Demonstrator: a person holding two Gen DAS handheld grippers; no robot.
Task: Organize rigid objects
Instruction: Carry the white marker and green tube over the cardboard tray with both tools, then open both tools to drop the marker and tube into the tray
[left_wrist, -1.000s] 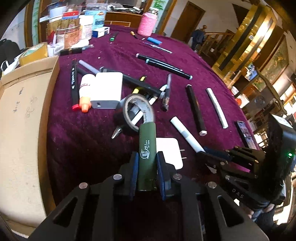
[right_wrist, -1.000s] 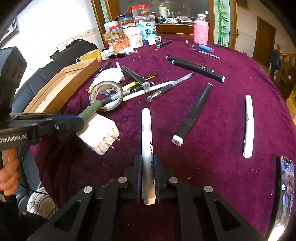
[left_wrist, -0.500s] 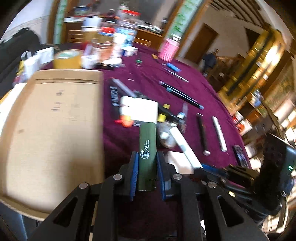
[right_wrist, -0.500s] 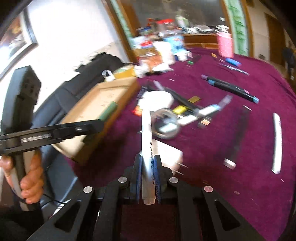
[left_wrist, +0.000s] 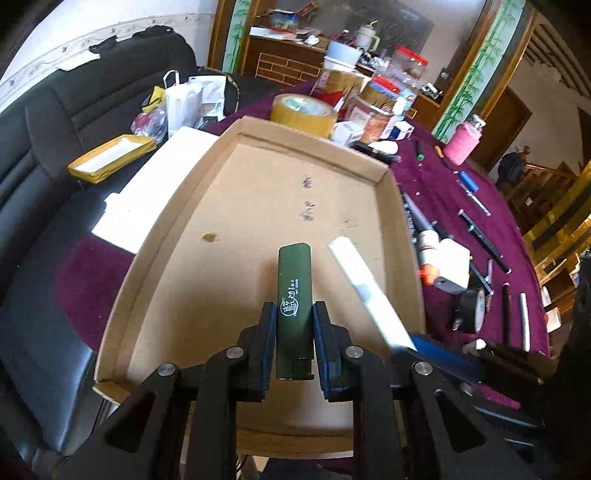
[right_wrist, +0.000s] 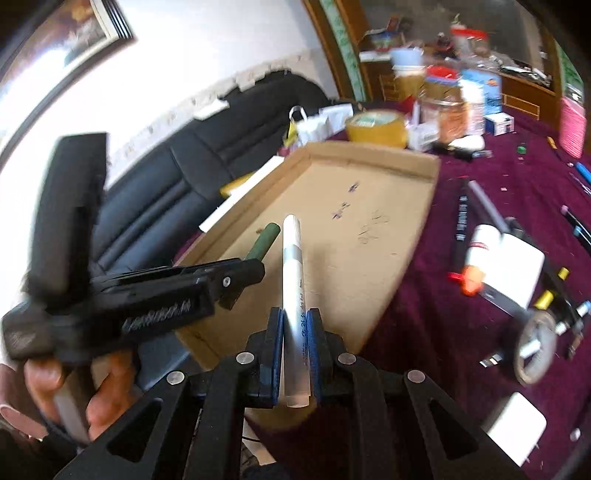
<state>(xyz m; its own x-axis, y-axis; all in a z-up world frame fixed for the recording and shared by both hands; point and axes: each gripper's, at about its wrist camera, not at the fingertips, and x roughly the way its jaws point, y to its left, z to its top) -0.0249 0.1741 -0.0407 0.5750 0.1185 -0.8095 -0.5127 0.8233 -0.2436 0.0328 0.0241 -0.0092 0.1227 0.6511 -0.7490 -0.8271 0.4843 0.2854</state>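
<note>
My left gripper (left_wrist: 294, 317) is shut on a dark green pen-shaped stick (left_wrist: 294, 291) and holds it above the near part of a shallow cardboard tray (left_wrist: 236, 155). My right gripper (right_wrist: 295, 328) is shut on a white marker (right_wrist: 293, 280) and holds it over the tray's near right corner (right_wrist: 373, 314). The white marker also shows in the left wrist view (left_wrist: 365, 288), just right of the green stick. The left gripper and green stick show in the right wrist view (right_wrist: 264, 242). The tray floor is bare.
On the purple tablecloth (left_wrist: 443, 192) right of the tray lie several pens, a white charger block (left_wrist: 452, 266), a glue bottle (left_wrist: 428, 251) and a black tape roll (left_wrist: 471, 310). A yellow tape roll (left_wrist: 303, 114) and jars stand behind the tray. A black sofa (left_wrist: 74, 122) is to the left.
Both grippers have swung left from above the pens on the cloth to above the cardboard tray, each keeping hold of its item.
</note>
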